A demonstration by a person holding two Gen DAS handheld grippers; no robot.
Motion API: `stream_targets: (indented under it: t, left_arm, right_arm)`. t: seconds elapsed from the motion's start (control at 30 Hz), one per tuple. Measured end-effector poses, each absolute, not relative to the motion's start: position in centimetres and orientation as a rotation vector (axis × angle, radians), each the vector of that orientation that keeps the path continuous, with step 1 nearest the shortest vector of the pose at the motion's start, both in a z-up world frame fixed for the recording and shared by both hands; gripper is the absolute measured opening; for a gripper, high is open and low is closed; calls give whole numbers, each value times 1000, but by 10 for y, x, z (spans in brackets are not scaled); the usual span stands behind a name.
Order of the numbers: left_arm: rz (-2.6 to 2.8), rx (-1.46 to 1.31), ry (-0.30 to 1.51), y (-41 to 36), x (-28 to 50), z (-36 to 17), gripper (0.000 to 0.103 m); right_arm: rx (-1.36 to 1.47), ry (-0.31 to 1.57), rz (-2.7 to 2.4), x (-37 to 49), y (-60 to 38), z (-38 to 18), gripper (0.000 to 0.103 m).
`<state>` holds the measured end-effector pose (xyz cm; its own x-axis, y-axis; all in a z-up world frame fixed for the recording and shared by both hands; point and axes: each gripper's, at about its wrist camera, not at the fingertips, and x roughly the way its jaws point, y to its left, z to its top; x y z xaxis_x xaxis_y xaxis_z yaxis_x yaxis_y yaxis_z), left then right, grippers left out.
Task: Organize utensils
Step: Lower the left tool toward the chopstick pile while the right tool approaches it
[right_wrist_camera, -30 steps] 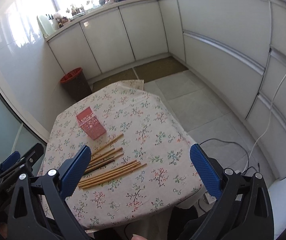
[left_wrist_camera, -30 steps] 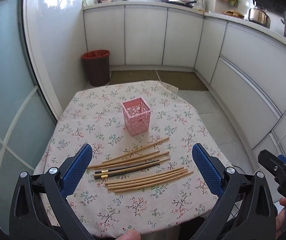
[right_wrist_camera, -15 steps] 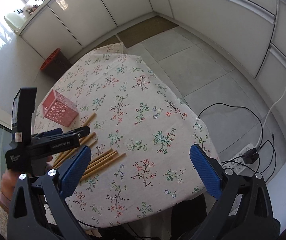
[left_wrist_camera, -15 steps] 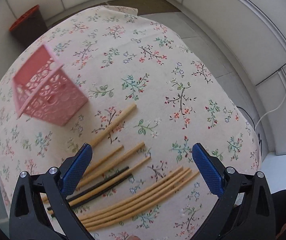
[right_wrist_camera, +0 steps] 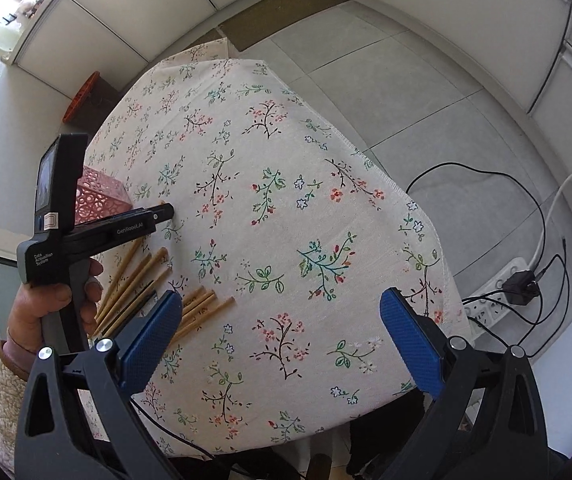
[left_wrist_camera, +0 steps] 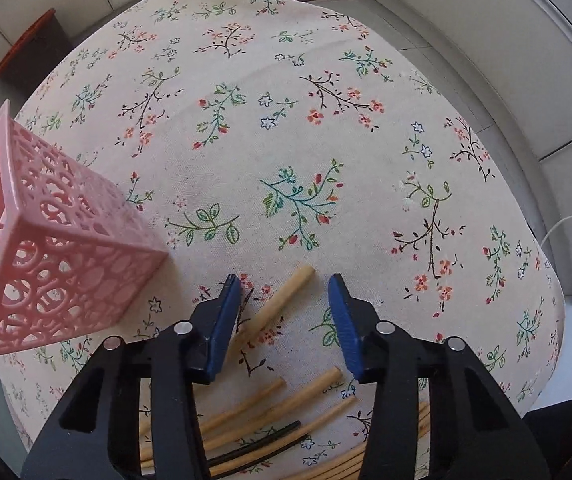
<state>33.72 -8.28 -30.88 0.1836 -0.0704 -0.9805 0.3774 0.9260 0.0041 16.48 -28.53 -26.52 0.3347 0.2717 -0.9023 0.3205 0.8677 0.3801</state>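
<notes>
Pointing steeply down at the flowered tablecloth [left_wrist_camera: 286,128], my left gripper [left_wrist_camera: 284,284] is closing its jaws. A single wooden chopstick [left_wrist_camera: 282,300] lies between the blue pads, which do not touch it. More wooden chopsticks [left_wrist_camera: 286,404] and a black pair [left_wrist_camera: 270,440] lie nearer to me. The pink lattice holder [left_wrist_camera: 54,256] stands upright to the left. In the right wrist view my right gripper [right_wrist_camera: 280,300] hovers open and empty over the cloth, right of the chopsticks [right_wrist_camera: 202,308]. There the left gripper [right_wrist_camera: 162,214], held by a hand [right_wrist_camera: 46,308], sits beside the holder [right_wrist_camera: 100,196].
A red-rimmed bin [right_wrist_camera: 86,92] stands on the floor beyond the table's far corner. A power strip with cables [right_wrist_camera: 497,304] lies on the tiles to the right. White cabinets [right_wrist_camera: 405,12] run round the room. The cloth's right edge [right_wrist_camera: 401,196] drops off.
My left gripper came down close over the chopsticks near the pink holder, and its jaws narrowed around the farthest chopstick. My right gripper sank and tilted down toward the table.
</notes>
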Motion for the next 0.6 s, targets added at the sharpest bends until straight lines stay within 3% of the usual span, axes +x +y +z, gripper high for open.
stream_targets:
  t: [0.2,0.43,0.6]
  left_arm:
    - [-337,302,1326,-72,329,-308,21]
    - [-353,310,1230,-64,299,-296,14]
    - [-385,274,1118,-42,263,-251,13]
  right_arm:
    - [521,1271,-59,167,-280,-271,96]
    - [511,1329,-84,168,-271,-285,96]
    - [569,1373,-138,169,-266,-296,96]
